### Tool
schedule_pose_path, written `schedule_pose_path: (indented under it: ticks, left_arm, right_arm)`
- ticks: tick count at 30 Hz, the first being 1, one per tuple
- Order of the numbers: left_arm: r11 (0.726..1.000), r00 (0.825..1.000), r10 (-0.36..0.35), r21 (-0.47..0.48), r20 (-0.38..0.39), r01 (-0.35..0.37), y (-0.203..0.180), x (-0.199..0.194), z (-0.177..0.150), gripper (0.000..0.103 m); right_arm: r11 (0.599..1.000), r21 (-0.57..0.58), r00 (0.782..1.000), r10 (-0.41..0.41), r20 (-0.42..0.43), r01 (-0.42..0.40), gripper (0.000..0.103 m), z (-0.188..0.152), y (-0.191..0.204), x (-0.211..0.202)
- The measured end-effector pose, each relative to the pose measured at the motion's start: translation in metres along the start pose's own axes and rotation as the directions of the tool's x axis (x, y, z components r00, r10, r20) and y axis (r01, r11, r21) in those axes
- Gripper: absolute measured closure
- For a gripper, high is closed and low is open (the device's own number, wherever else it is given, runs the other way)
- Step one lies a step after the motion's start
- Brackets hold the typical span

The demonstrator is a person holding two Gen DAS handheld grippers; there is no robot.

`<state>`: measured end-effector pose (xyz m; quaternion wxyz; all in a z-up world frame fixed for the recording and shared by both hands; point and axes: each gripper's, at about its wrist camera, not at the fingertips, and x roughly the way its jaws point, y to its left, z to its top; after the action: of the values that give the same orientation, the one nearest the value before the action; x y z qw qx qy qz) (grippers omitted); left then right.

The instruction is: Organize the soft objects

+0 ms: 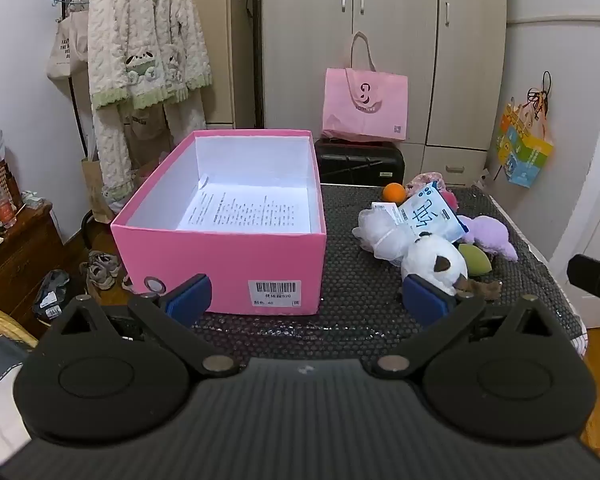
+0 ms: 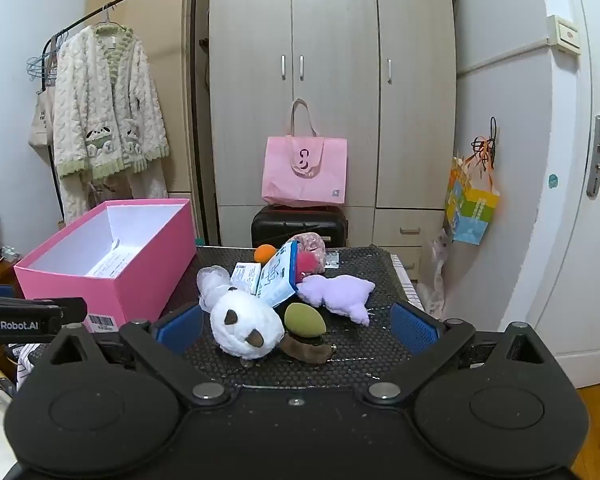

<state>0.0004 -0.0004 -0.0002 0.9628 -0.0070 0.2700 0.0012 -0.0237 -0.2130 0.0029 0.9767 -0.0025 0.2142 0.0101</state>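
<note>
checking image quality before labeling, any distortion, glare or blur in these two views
Left wrist: strong fisheye bowing at the edges, pink box sharp, slight glare on the bubble mat. Right wrist: door bends, white plush in focus, dark corners.

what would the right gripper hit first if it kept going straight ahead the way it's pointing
Most likely the white plush toy, which lies just ahead between the open fingers of the right gripper, with the green egg-shaped sponge right beside it. Depth is hard to judge through the fisheye.

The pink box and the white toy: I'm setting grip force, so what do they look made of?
Pink box: likely stiff paperboard, smooth matte pink outside, white inside, with crisp straight edges. White toy: seemingly plush fabric, with a fuzzy pile and rounded, saggy shape.
</note>
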Motion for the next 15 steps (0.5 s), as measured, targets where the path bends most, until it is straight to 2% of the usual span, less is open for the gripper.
schedule_pose_path:
  ticks: [11,15]
  left_arm:
    - [1.000,1.000,-0.004,-0.001,-0.007,0.004,0.006,-0.004,-0.008,0.000]
    - [1.000,1.000,-0.006,0.006,-0.016,0.006,0.005,-0.012,-0.013,0.000]
  right_arm:
    - [1.000,-0.030,1.000,-0.005,-0.001,0.005,0.001,-0.001,0.006,-0.006]
    - [1.000,-0.031,1.000,-0.002,0.002,0.002,0.001,-0.011,0.003,-0.006]
